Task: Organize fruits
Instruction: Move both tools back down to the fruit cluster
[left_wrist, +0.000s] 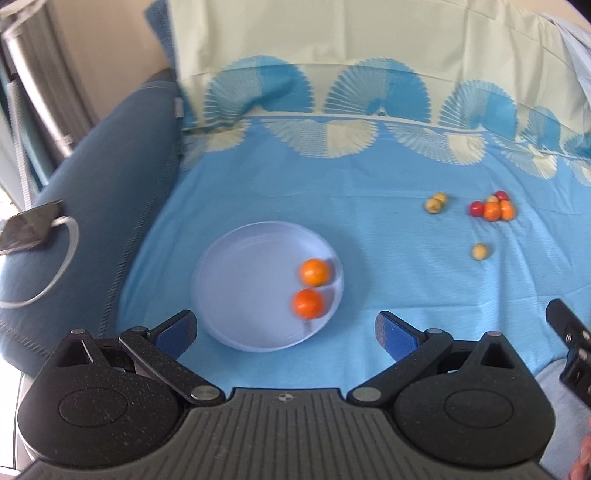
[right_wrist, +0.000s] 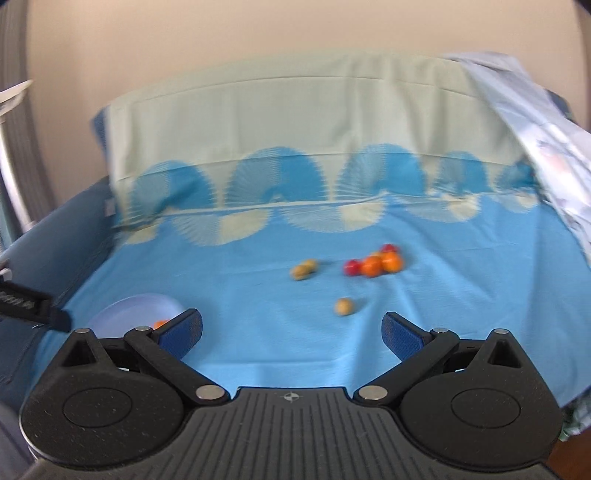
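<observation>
A pale blue plate (left_wrist: 236, 295) lies on the blue cloth and holds two orange fruits (left_wrist: 314, 272) (left_wrist: 308, 303) at its right side. My left gripper (left_wrist: 286, 332) is open and empty, just in front of the plate. To the right lie a cluster of red and orange fruits (left_wrist: 493, 208), two yellow-green fruits (left_wrist: 435, 202) and a single yellow fruit (left_wrist: 480, 251). My right gripper (right_wrist: 291, 330) is open and empty, in front of the single yellow fruit (right_wrist: 344, 306). The cluster (right_wrist: 373, 264), the yellow-green pair (right_wrist: 303, 270) and the plate's edge (right_wrist: 136, 306) show in the right wrist view.
The blue patterned cloth (left_wrist: 369, 229) covers a sofa seat, with a dark blue armrest (left_wrist: 92, 206) at the left. A dark device (left_wrist: 26, 229) with a white cable lies on the armrest. A crumpled light cloth (right_wrist: 535, 129) hangs at the back right.
</observation>
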